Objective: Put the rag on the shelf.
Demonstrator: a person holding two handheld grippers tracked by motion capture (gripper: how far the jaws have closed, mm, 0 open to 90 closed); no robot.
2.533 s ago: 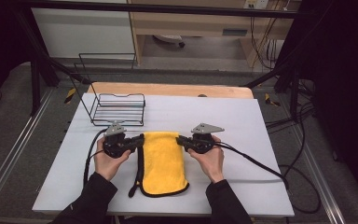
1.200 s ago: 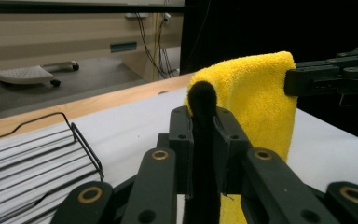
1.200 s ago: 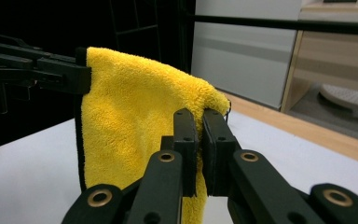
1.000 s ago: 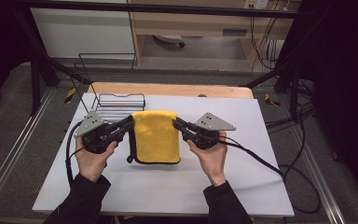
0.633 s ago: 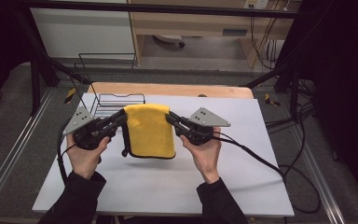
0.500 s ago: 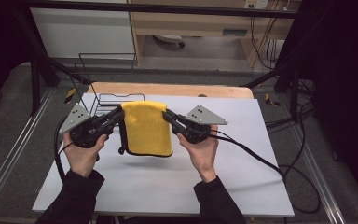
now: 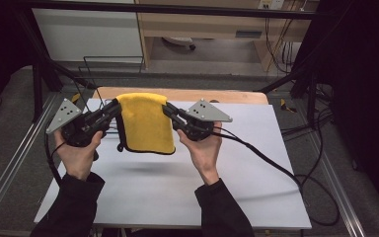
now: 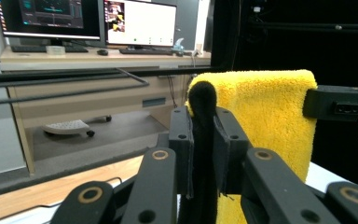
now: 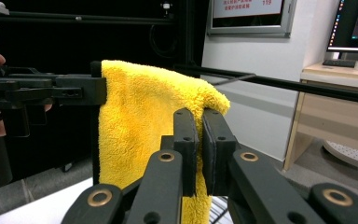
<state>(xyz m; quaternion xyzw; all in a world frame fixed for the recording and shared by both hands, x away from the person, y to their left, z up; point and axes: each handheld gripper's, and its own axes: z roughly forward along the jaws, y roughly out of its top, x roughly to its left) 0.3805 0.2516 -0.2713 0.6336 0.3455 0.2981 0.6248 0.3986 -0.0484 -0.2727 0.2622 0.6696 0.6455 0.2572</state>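
A yellow towel (image 7: 145, 122) with a black edge hangs in the air above the white table (image 7: 256, 168), folded over at its top. My left gripper (image 7: 114, 106) is shut on its top left corner, and my right gripper (image 7: 170, 109) is shut on its top right corner. In the left gripper view the towel (image 8: 265, 116) has its black hem pinched between the two jaws, with the other gripper (image 8: 340, 103) holding the far corner. In the right gripper view the jaws pinch the towel (image 9: 140, 121) at its near corner, and the other gripper (image 9: 51, 91) holds the far side.
A black wire basket (image 7: 96, 98) stands at the back left of the table, behind the left gripper. A wooden strip (image 7: 227, 95) runs along the table's far edge. Cables (image 7: 276, 168) trail from the right gripper across the table to the right.
Both grippers have risen and moved toward the far side with the towel between them. The towel, which lay flat on the table earlier, now hangs free above it.
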